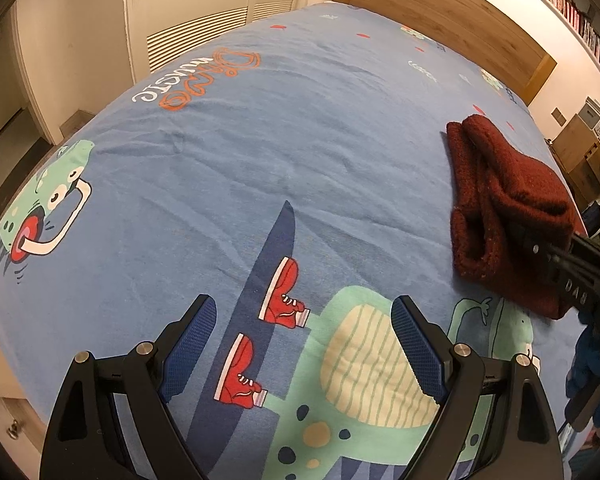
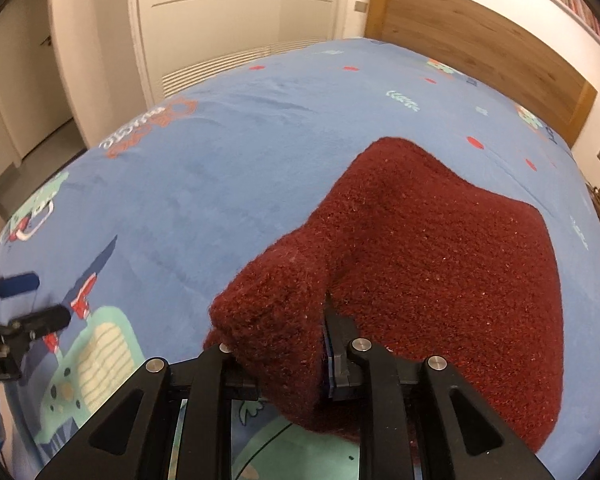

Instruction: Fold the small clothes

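Here the dark red knitted garment (image 2: 440,240) lies folded on the bed's blue dinosaur blanket (image 1: 260,140), its edge pinched by the down-tilted right hand-held gripper (image 2: 296,344). The left hand-held gripper (image 1: 304,344) hovers spread, empty. The blanket reads "music".

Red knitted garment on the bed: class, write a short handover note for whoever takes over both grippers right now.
Left gripper: open, holds nothing, above the blue dinosaur bedspread.
Right gripper: shut on a near fold of the red knitted garment.
Garment: bunched in thick layers on the bedspread's right side, near end raised in the right gripper.
Done: garment appears partly folded over itself.
Left: lay the held fold down, release, tidy the edges; the left gripper could probably steady it.
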Demonstrator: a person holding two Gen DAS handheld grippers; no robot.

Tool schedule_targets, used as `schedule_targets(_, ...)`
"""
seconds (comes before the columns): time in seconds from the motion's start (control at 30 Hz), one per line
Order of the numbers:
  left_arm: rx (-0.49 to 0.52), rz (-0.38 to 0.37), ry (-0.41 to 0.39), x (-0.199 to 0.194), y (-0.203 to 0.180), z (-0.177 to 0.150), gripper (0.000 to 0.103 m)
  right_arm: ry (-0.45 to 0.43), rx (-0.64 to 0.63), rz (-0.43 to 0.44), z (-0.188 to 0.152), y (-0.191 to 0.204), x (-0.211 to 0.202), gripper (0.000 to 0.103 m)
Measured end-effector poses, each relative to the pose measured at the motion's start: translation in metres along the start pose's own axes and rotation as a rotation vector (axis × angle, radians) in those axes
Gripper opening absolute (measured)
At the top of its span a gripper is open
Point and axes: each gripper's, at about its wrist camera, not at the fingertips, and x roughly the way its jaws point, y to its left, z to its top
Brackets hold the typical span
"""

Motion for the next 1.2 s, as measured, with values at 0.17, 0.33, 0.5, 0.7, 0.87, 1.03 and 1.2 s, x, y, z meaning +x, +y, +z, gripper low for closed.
schedule_targets(0.17,0.003,-0.007,-0.002,0.000,-0.001,0.001,0.086,0.008,-0.008,0.031,-0.007,0.005,-0.002,0.030)
schedule_targets(0.33,0.001,-0.012,0.001,0.001,-0.001,0.002,0.086,0.003,0.019,0.090,-0.008,0.007,-0.008,0.052)
schedule_targets(0.5,0.012,-0.003,0.003,0.001,0.000,0.004,0.086,0.008,0.021,0.101,-0.010,0.021,0.000,0.064)
schedule_targets(0.7,0.026,0.014,-0.012,-0.009,-0.002,0.008,0.086,0.007,0.037,0.103,-0.008,0.031,0.003,0.068)
schedule_targets(0.87,0.031,0.016,-0.033,-0.020,-0.007,0.012,0.086,-0.017,0.041,0.140,-0.005,0.034,-0.013,0.068)
schedule_targets(1.03,0.053,0.016,-0.051,-0.030,-0.018,0.016,0.086,-0.047,0.065,0.174,-0.005,0.029,-0.031,0.068)
schedule_targets(1.2,0.075,0.009,-0.062,-0.034,-0.032,0.022,0.086,-0.075,0.103,0.197,-0.010,0.018,-0.052,0.068)
